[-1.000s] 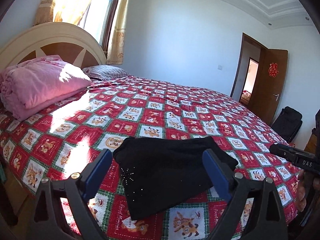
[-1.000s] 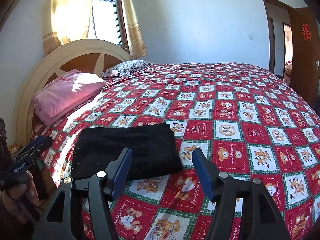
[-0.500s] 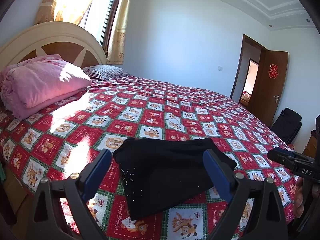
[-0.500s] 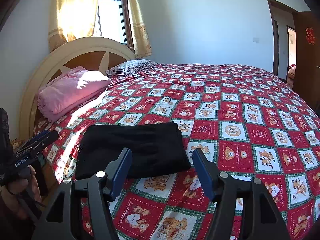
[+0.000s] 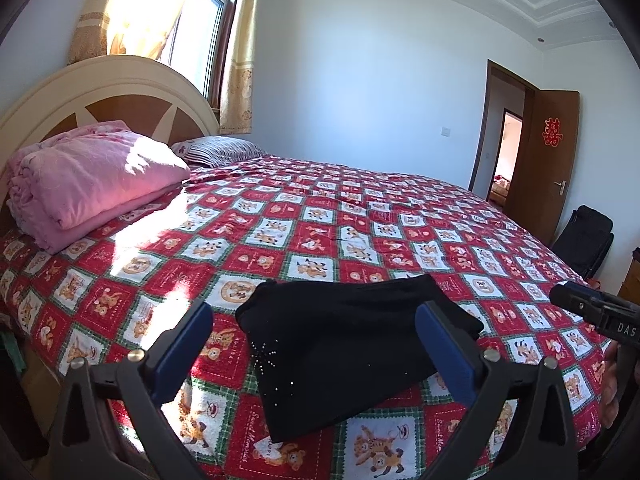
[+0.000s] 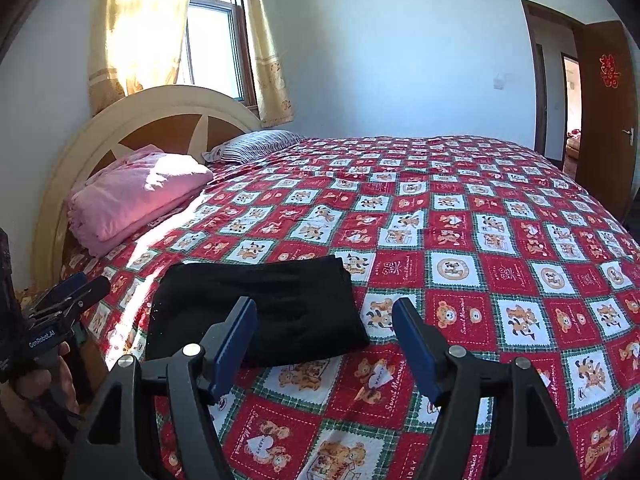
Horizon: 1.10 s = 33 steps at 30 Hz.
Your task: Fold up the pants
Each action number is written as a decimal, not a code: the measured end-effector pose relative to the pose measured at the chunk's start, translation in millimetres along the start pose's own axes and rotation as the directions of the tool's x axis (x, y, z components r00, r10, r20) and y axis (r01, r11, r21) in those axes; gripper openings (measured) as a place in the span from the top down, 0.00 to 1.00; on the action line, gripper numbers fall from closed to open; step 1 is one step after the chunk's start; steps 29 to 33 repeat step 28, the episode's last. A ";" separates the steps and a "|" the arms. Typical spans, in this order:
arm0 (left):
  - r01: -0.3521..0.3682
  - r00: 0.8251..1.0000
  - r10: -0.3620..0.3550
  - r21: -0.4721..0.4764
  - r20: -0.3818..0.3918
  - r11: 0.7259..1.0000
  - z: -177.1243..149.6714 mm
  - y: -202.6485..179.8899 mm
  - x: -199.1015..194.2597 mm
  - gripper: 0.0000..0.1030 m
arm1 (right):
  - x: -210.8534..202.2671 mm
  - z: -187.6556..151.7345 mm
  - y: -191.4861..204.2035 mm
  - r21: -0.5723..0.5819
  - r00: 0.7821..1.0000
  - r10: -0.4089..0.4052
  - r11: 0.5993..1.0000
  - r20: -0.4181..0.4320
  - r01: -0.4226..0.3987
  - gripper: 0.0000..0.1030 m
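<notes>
Black pants (image 5: 344,344) lie folded into a compact rectangle on the red checked bedspread (image 5: 360,240) near the bed's front edge; they also show in the right wrist view (image 6: 260,308). My left gripper (image 5: 316,344) is open and empty, held above and in front of the pants. My right gripper (image 6: 324,336) is open and empty, just right of the pants' right edge. The right gripper's tip shows at the right of the left wrist view (image 5: 592,312); the left gripper shows at the left of the right wrist view (image 6: 60,304).
A folded pink blanket (image 5: 88,176) and a striped pillow (image 5: 220,150) lie by the round headboard (image 5: 100,92). A window with curtains (image 6: 208,52) is behind. An open brown door (image 5: 548,160) and a black bag (image 5: 584,240) stand at the right.
Both grippers have drawn back and lifted slightly from the folded pants. The pants have not moved.
</notes>
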<state>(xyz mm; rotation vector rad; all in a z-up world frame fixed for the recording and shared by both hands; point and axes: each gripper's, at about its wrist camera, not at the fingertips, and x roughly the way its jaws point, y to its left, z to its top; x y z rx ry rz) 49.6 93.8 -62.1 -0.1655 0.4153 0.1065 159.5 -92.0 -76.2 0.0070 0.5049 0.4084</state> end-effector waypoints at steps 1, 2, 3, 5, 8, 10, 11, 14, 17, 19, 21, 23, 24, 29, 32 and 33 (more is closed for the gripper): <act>0.007 1.000 -0.007 0.004 0.004 1.000 1.6 -0.4 -1.8 0.00 | -0.8 0.4 0.1 -0.002 1.000 -0.003 1.000 0.004 0.003 0.30; 0.012 1.000 -0.012 0.006 0.010 1.000 2.7 -0.6 -3.0 0.00 | -1.6 0.3 0.4 -0.004 1.000 -0.005 1.000 0.006 0.005 0.30; 0.013 1.000 -0.013 0.007 0.018 1.000 3.9 -1.3 -4.8 0.00 | -2.1 0.8 0.3 -0.004 1.000 -0.007 1.000 0.008 0.007 0.30; 0.005 0.999 -0.006 0.014 0.032 1.000 6.4 -3.3 -7.7 0.00 | -3.7 1.5 -0.8 -0.001 1.000 -0.008 1.000 0.013 0.008 0.30; -0.007 0.999 0.005 0.024 0.044 1.000 8.8 -5.5 -8.9 0.00 | -5.2 2.7 -1.9 -0.001 1.000 -0.006 1.000 0.017 0.006 0.30; -0.025 0.999 0.024 0.030 0.045 0.999 8.9 -6.5 -8.0 0.00 | -6.6 2.9 -1.5 -0.004 1.000 -0.005 1.000 0.021 0.005 0.30; -0.032 0.999 0.031 0.030 0.041 0.999 9.1 -6.5 -7.3 0.00 | -7.4 2.8 -0.8 -0.009 1.000 -0.007 1.000 0.024 0.007 0.30; -0.029 0.999 0.029 0.017 0.030 0.999 8.2 -4.1 -4.8 0.00 | -7.8 2.7 0.6 -0.018 1.000 -0.010 1.000 0.028 0.010 0.30; -0.030 0.999 0.029 0.009 0.026 1.000 6.4 -2.0 -3.5 0.00 | -6.7 1.8 1.6 -0.022 1.000 -0.007 1.000 0.022 0.008 0.30; -0.036 0.999 0.036 0.012 0.022 0.999 5.5 -2.5 -2.6 0.00 | -6.3 1.3 1.9 -0.023 1.000 -0.007 1.000 0.021 0.008 0.30; -0.029 0.999 0.029 0.015 0.016 0.999 3.9 -2.5 -1.8 0.00 | -5.6 0.7 2.4 -0.023 1.000 -0.005 1.000 0.019 0.005 0.30; -0.023 1.000 0.023 0.025 0.021 0.999 2.0 -3.3 -2.0 0.00 | -5.5 0.6 2.3 -0.022 1.000 -0.004 1.000 0.019 0.005 0.30; -0.024 0.999 0.023 0.032 0.023 0.999 1.4 -4.0 -2.0 0.00 | -5.5 0.6 2.3 -0.023 1.000 -0.004 1.000 0.019 0.004 0.30; -0.016 0.999 0.015 0.028 0.029 0.999 1.3 -3.9 -1.8 0.00 | -5.4 0.6 2.3 -0.021 1.000 -0.005 1.000 0.020 0.005 0.30; -0.016 0.999 0.015 0.028 0.029 0.999 1.3 -3.9 -1.8 0.00 | -5.4 0.6 2.3 -0.021 1.000 -0.005 1.000 0.020 0.005 0.30; -0.016 0.999 0.015 0.028 0.029 0.999 1.3 -3.9 -1.8 0.00 | -5.4 0.6 2.3 -0.021 1.000 -0.005 1.000 0.020 0.005 0.30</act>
